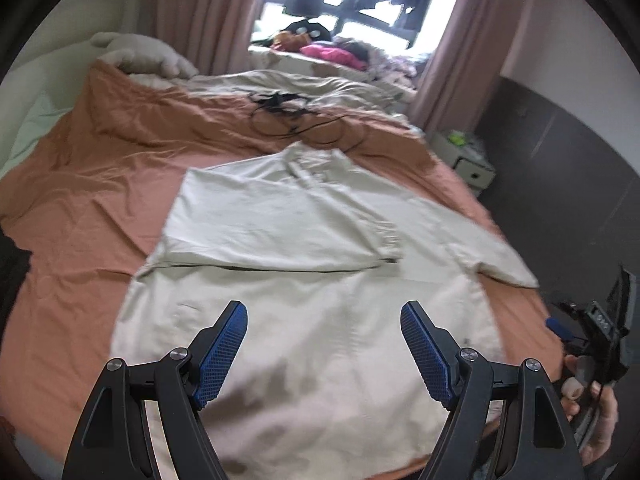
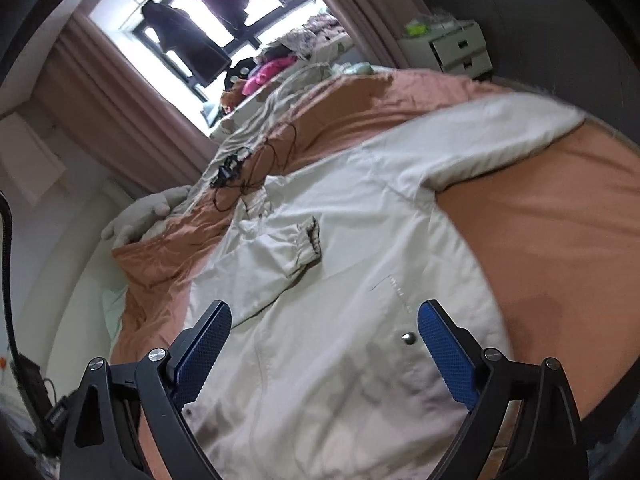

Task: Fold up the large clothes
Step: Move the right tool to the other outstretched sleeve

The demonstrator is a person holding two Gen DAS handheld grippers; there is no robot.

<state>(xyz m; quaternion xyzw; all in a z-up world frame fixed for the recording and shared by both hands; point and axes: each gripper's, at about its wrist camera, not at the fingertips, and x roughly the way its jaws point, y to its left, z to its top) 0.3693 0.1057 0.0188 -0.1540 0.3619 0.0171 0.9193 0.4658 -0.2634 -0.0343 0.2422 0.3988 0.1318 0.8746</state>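
Note:
A large cream jacket (image 1: 304,360) lies spread flat on the orange bed sheet (image 1: 80,200). One sleeve (image 1: 280,224) is folded across its body, and its elastic cuff (image 2: 304,244) rests near the middle. The other sleeve (image 2: 500,136) stretches out toward the bed's right edge. My left gripper (image 1: 324,312) hovers open above the jacket's lower part with nothing between its blue pads. My right gripper (image 2: 325,308) is also open above the jacket (image 2: 360,240), near a metal snap (image 2: 408,338), and holds nothing. A person's hand (image 1: 596,412) shows at the right edge of the left wrist view.
A tangle of black cables (image 1: 292,116) lies on the bed beyond the jacket's collar. Pillows (image 1: 136,56) sit at the far left. A white drawer unit (image 1: 472,168) and a dark wardrobe (image 1: 560,160) stand right of the bed. Clothes are heaped on the window ledge (image 1: 332,54).

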